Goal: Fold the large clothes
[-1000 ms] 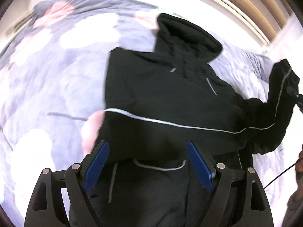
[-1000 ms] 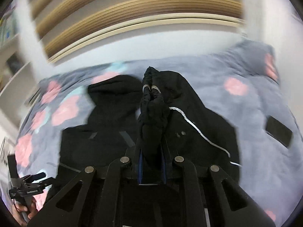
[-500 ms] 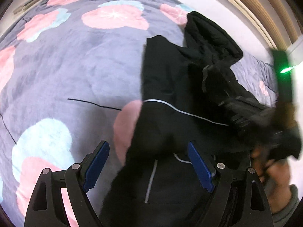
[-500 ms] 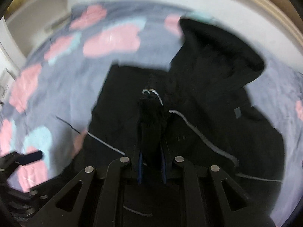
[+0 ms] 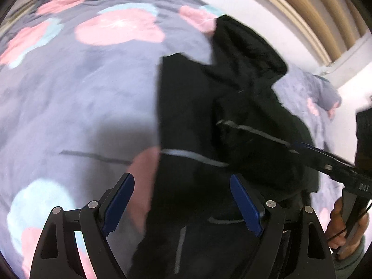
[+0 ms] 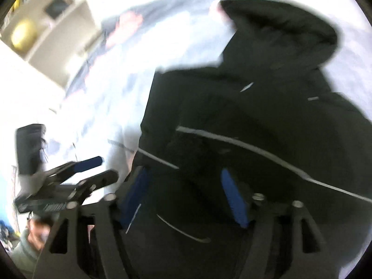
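The left gripper (image 5: 181,200) is spread wide, its blue pads (image 5: 118,200) holding nothing. Between and just beyond them lies the lower body of the black hooded jacket (image 5: 209,121), whose left edge runs almost straight away from the fingers. The left pad sits over bare bedspread (image 5: 69,97), the right pad (image 5: 244,204) over black cloth, so this gripper straddles that edge.

The right gripper (image 6: 186,190) is also released, with its blue pads (image 6: 232,197) apart. Dark fabric fills the gap between them, but nothing looks pinched; the view is blurred, so contact with the cloth cannot be told. In the left wrist view its fingers reach in from the right, over the folded-in sleeve (image 5: 251,139) lying across the jacket's chest.

The jacket lies flat on the grey bedspread with pink and pale-blue flowers. Its long axis runs away from both grippers: hem nearest the fingers, hood (image 5: 246,46) at the far end, pointing toward the white wall (image 5: 267,7). A pale piping line (image 5: 193,155) crosses the body roughly at right angles to that axis, just ahead of the left fingers.

Judging from this, one sleeve is laid in and the hem end is the part nearest both grippers, the left one nearer the open left edge. A fold bringing the hem up toward the hood would run along the long axis, away from the fingers.
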Available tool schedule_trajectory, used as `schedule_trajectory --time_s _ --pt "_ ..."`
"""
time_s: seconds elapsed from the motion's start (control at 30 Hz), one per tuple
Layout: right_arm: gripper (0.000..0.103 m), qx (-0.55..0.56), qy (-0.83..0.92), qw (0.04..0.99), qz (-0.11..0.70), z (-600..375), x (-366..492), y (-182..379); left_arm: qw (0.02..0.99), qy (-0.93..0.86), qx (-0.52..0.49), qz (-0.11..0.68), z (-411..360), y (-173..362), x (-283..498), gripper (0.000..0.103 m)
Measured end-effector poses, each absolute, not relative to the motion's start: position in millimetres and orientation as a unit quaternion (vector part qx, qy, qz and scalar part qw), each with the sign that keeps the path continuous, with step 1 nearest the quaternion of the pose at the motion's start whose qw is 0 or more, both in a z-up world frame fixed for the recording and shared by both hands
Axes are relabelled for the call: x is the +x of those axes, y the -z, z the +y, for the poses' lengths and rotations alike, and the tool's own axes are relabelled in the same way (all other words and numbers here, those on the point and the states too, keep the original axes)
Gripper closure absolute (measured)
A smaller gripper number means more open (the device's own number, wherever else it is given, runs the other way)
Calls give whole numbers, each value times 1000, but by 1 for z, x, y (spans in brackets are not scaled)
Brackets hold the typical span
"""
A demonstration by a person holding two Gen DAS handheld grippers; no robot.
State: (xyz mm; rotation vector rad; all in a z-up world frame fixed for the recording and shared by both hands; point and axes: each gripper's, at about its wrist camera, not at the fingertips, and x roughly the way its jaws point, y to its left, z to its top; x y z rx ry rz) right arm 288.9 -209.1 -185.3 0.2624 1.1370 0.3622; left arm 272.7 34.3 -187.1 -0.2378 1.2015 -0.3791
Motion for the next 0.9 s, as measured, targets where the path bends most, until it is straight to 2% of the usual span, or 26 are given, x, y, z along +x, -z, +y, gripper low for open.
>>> schedule_trajectory --time_s 0.03,0.23,0.4,0.43,0.5,0.57,0.8,0.9 --pt "23 126 -152 829 524 -224 282 180 799 187 -117 559 30 187 277 17" --pt "23 139 5 840 525 -334 252 194 769 227 -173 572 5 211 315 17" --pt "23 185 58 821 536 -380 238 216 756 235 -188 581 -23 230 345 20" --pt "23 184 65 819 539 -383 235 220 753 239 -192 583 -27 233 347 24" --pt "23 182 65 818 542 -383 233 223 736 254 -188 599 -43 241 352 70" --pt "23 169 65 821 542 -381 233 222 746 242 -153 601 -56 241 350 83" --pt "23 147 73 835 526 -381 236 202 794 231 -188 530 -20 165 318 86" --pt "23 148 72 837 522 -383 239 201 795 199 -180 544 4 170 310 85"
